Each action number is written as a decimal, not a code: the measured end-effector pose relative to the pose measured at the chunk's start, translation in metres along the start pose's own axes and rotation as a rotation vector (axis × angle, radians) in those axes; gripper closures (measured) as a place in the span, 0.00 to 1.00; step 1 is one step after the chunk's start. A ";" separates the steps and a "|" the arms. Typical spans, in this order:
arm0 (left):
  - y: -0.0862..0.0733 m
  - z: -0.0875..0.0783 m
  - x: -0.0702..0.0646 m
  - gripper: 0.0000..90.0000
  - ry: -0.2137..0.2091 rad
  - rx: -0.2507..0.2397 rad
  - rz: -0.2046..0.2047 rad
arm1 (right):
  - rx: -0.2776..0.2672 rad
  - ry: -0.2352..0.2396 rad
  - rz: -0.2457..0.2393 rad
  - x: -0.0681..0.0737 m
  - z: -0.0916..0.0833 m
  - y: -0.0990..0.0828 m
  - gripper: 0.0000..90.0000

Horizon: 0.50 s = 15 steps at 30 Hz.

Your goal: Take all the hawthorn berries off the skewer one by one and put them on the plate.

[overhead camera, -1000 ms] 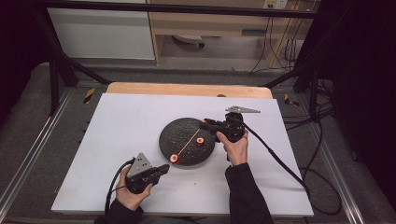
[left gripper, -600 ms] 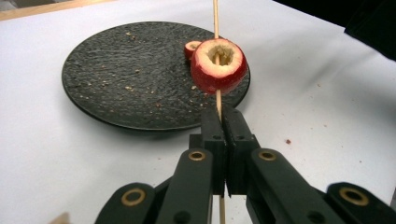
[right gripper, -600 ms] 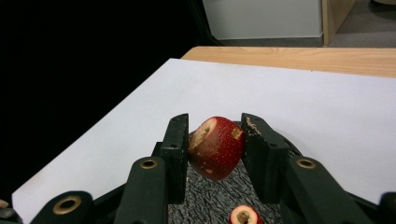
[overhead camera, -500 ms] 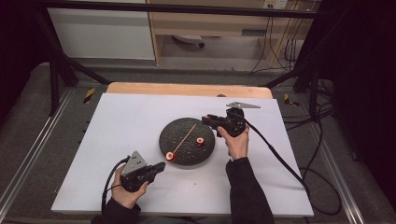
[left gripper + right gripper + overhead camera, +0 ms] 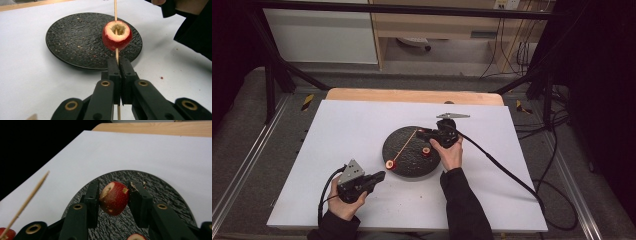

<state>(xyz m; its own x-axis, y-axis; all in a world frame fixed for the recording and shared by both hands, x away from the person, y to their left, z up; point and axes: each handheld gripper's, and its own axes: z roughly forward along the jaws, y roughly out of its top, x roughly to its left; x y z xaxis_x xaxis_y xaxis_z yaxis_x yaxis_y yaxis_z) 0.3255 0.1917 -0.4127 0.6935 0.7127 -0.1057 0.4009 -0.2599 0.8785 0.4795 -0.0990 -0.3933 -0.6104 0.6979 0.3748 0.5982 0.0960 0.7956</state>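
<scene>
My left gripper (image 5: 381,175) (image 5: 120,62) is shut on the lower end of a thin wooden skewer (image 5: 404,146) (image 5: 115,10). The skewer slants up over a black plate (image 5: 404,167) (image 5: 75,37). A cored red fruit piece (image 5: 389,164) (image 5: 116,35) is threaded on it just past the jaws. My right gripper (image 5: 421,132) (image 5: 113,187) hovers over the plate's far right part, shut on a second red fruit piece (image 5: 114,198). The skewer's pointed tip (image 5: 37,186) lies just left of those jaws, apart from the fruit. A third red piece (image 5: 426,150) (image 5: 136,237) rests on the plate.
The plate sits mid-table on a white sheet (image 5: 347,130), with a wooden table edge (image 5: 412,95) behind it. Small crumbs dot the plate and sheet. A black cable (image 5: 502,170) trails right from my right gripper. Metal rails run along both table sides.
My right gripper, with its fruit piece, has moved left and lower toward the skewer's tip. The left gripper and skewer have barely shifted.
</scene>
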 end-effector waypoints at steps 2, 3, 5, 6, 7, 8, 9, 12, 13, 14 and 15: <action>0.000 0.000 0.001 0.98 0.001 0.000 -0.002 | 0.015 -0.005 -0.001 0.000 0.007 -0.004 0.71; 0.000 0.000 0.001 0.98 0.002 -0.001 -0.002 | 0.023 -0.006 0.001 0.000 0.010 -0.006 0.71; 0.000 0.000 0.001 0.98 0.003 0.001 -0.001 | 0.043 -0.013 -0.006 -0.001 0.016 -0.012 0.71; 0.000 0.000 0.001 0.98 0.003 0.001 -0.001 | 0.055 -0.015 -0.009 -0.001 0.019 -0.015 0.71; 0.000 0.001 0.001 0.98 0.004 0.003 -0.001 | 0.067 -0.018 -0.009 -0.001 0.022 -0.018 0.71; -0.001 0.001 0.001 0.98 0.004 0.003 -0.002 | 0.081 -0.019 -0.010 -0.001 0.025 -0.021 0.71; -0.001 0.001 0.001 0.98 0.004 0.004 -0.002 | 0.095 -0.020 -0.010 -0.001 0.028 -0.023 0.71; -0.001 0.001 0.001 0.98 0.003 0.005 0.000 | 0.121 -0.031 -0.022 -0.003 0.035 -0.030 0.71; 0.000 0.001 0.001 0.98 0.003 0.005 0.000 | 0.130 -0.035 -0.024 -0.003 0.037 -0.032 0.71; 0.000 0.001 0.001 0.98 0.003 0.005 0.000 | 0.138 -0.035 -0.029 -0.003 0.038 -0.034 0.71; -0.001 0.001 0.001 0.98 0.003 0.005 -0.001 | 0.143 -0.038 -0.031 -0.003 0.039 -0.035 0.71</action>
<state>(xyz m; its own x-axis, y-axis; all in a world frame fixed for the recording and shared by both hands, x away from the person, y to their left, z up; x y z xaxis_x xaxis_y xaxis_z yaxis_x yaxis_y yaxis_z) 0.3264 0.1918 -0.4136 0.6914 0.7148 -0.1050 0.4047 -0.2628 0.8759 0.4807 -0.0769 -0.4406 -0.6113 0.7191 0.3305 0.6487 0.2161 0.7297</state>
